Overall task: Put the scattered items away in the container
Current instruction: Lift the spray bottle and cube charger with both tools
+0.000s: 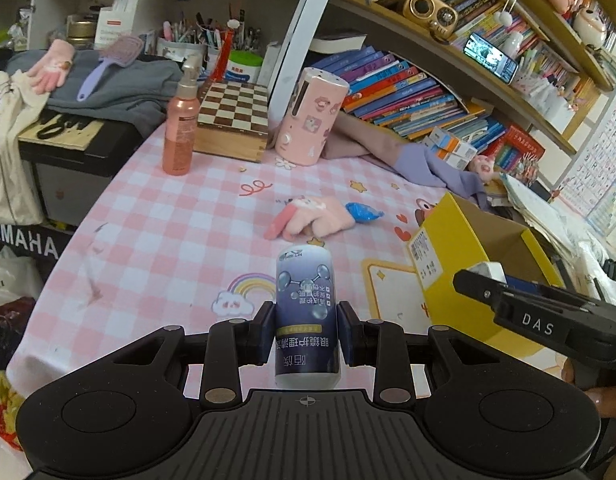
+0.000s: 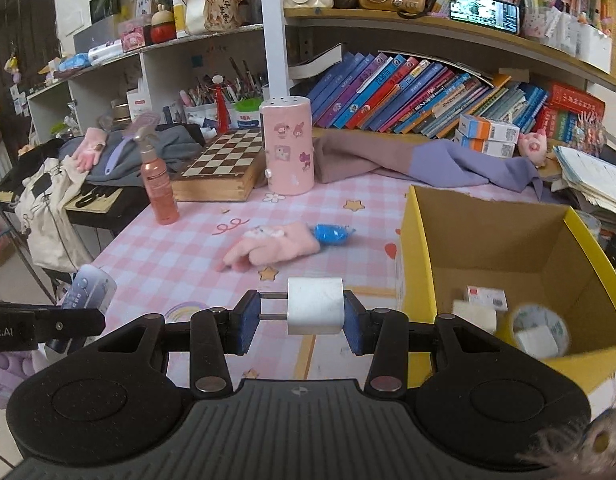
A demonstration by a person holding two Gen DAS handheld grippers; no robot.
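Observation:
My left gripper (image 1: pixel 307 330) is shut on a dark blue canister with Chinese print (image 1: pixel 307 316), held above the pink checked table; the canister also shows at the left of the right wrist view (image 2: pixel 90 290). My right gripper (image 2: pixel 304 312) is shut on a white plug adapter (image 2: pixel 315 306), left of the yellow cardboard box (image 2: pixel 411 248). The box (image 1: pixel 435 256) holds a few small white items (image 2: pixel 485 300). A pink glove (image 1: pixel 308 222) (image 2: pixel 268 246) and a blue wrapped item (image 1: pixel 361 213) (image 2: pixel 331 234) lie on the table.
A pink spray bottle (image 1: pixel 180 128), a chessboard box (image 1: pixel 234 120) and a pink cylinder (image 1: pixel 309 116) stand at the table's back. A purple cloth (image 2: pixel 447 160) lies behind the box. Shelves of books run along the back. A dark side table (image 1: pixel 76 140) stands left.

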